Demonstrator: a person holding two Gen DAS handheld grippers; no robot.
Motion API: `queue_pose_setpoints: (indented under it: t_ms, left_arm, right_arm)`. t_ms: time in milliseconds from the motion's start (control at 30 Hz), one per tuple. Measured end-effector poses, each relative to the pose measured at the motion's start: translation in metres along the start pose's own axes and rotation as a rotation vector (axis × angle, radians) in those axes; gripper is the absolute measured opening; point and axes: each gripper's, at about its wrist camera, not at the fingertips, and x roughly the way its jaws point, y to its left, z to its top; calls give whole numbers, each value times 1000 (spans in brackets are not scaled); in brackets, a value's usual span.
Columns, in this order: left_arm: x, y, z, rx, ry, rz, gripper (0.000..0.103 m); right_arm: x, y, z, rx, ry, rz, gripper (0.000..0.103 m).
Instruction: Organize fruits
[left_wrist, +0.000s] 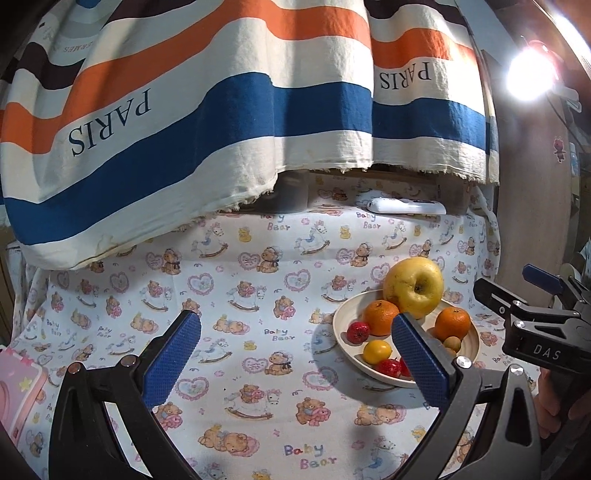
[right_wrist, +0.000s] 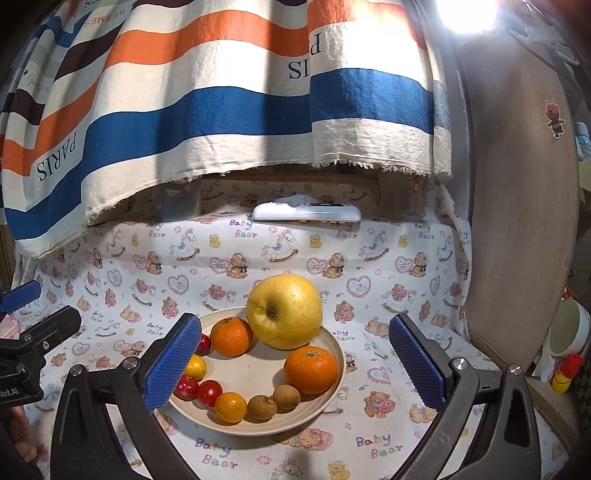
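Right wrist: right gripper (right_wrist: 295, 365) wide, empty, over plate (right_wrist: 338, 373). Left gripper (left_wrist: 295, 369) likewise wide. Risk: nudging apple (right_wrist: 284, 310), scattering fruit.

Between your right gripper's (right_wrist: 293, 363) blue, dimple-textured pads (right_wrist: 173, 363) sits a cream plate (right_wrist: 334, 345). On it, a pale yellow apple (right_wrist: 284, 312) with brown speckles lies farthest from you, flanked by two bright oranges (right_wrist: 232, 336). Nearer your fingers are glossy red fruits (right_wrist: 209, 392), small yellow-orange ones (right_wrist: 231, 407) and two dull brown ones (right_wrist: 262, 407). Under everything spreads a white cloth (right_wrist: 388, 280) printed with brown bears, pink hearts and rocking horses. Beyond it hangs cream fabric (right_wrist: 221, 92) striped blue, orange and dark brown. Your left gripper (left_wrist: 297, 363) has black arms and blue pads.
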Motion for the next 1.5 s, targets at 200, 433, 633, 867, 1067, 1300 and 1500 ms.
queue_pose_setpoints:
  t_ms: [200,433,633,867,1067,1300,1500]
  left_arm:
    - [1,-1,0,4,2,2,103]
    - [1,-1,0,5,5,0,103]
    - [2,0,0,5,10,10,103]
    - [2,0,0,4,12,11,103]
    - [2,-1,0,4,12,12,103]
    - [3,0,0,5,14,12,103]
    - [4,0,0,6,15,12,103]
  right_arm:
    - [0,0,0,0,0,-1,102]
    - [1,0,0,2,0,-4,102]
    - [1,-1,0,1,2,-4,102]
    - [2,-1,0,2,4,-5,102]
    - [2,0,0,2,3,-6,102]
    - [3,0,0,1,3,-6,102]
    - [3,0,0,2,3,-7,102]
